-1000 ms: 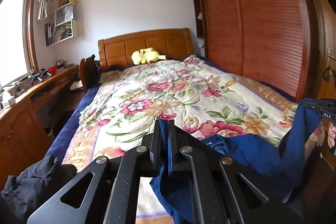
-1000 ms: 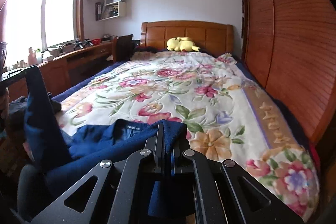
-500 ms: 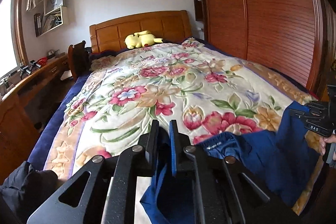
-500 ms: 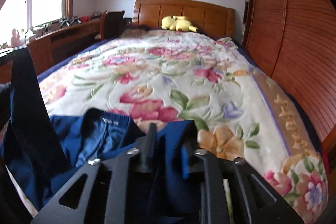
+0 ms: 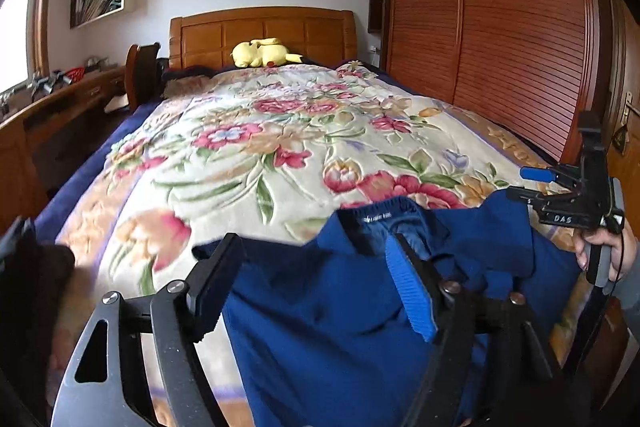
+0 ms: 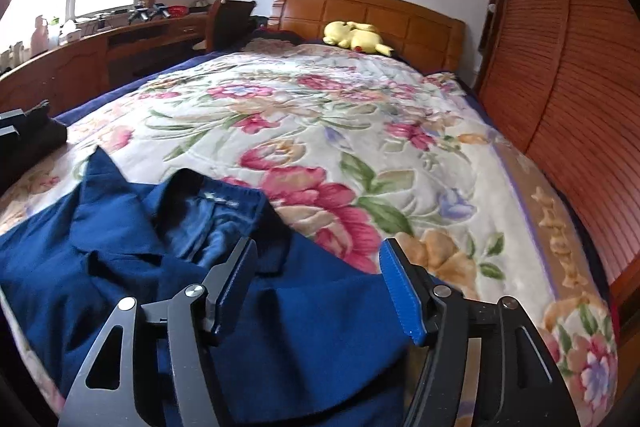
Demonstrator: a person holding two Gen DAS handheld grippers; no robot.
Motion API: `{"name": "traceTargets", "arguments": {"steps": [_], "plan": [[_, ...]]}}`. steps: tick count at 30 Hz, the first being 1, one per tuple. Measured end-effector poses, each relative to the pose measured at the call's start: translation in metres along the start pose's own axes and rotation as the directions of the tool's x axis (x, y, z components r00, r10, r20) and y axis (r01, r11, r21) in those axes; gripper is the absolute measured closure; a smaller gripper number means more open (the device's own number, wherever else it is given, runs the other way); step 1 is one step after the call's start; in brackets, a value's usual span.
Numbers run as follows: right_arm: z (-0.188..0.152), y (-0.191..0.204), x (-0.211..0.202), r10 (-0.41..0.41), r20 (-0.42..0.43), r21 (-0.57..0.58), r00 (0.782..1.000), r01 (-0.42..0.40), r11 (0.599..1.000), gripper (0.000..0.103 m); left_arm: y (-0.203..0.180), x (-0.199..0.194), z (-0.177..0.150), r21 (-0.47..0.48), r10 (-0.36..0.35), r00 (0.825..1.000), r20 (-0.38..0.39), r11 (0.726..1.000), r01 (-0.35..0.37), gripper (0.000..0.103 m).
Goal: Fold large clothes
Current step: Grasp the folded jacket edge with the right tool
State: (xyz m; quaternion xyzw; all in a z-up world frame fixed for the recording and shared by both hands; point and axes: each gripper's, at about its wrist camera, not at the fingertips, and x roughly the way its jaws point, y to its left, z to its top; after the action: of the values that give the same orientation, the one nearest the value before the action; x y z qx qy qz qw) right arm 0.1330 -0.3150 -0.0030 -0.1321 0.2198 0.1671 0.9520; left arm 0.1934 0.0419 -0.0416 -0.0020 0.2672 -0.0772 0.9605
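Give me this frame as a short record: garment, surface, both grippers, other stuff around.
garment: blue garment, crumpled, lying at the near end of the bed, waistband with label facing up
surface: floral blanket covering the bed
left gripper: jaws opening, cloth lies between them, pads not pressing it
right gripper: jaws opening, cloth between them, not pinched
right hand: on the right gripper's handle, seen in the left wrist view
far end: yellow plush toy by the wooden headboard
left side: dark clothes at the bed edge
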Motion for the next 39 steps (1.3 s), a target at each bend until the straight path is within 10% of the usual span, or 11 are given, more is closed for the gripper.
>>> {"name": "traceTargets", "arguments": {"steps": [11, 19, 23, 39], "plan": [[-0.026, 0.037, -0.005, 0.09, -0.152, -0.027, 0.984, -0.095, 0.995, 0.037, 0.019, 0.012, -0.035, 0.016, -0.033, 0.999, -0.012, 0.999, 0.033, 0.028], [-0.037, 0.045, 0.012, 0.013, -0.297, -0.12, 0.955, -0.051, 0.991, 0.037, 0.029, 0.013, -0.04, 0.007, -0.051, 0.998, -0.027, 0.999, 0.051, 0.028], [-0.021, 0.037, 0.03, -0.007, -0.316, -0.167, 0.949, -0.048, 0.985, 0.086, 0.033, 0.008, -0.043, 0.01, -0.043, 0.999, -0.021, 0.999, 0.044, 0.028], [0.088, 0.063, 0.14, -0.201, -0.183, -0.317, 0.962, 0.135, 0.939, 0.095, 0.041, 0.007, -0.05, 0.004, -0.041, 0.999, -0.025, 0.999, 0.041, 0.028]]}}
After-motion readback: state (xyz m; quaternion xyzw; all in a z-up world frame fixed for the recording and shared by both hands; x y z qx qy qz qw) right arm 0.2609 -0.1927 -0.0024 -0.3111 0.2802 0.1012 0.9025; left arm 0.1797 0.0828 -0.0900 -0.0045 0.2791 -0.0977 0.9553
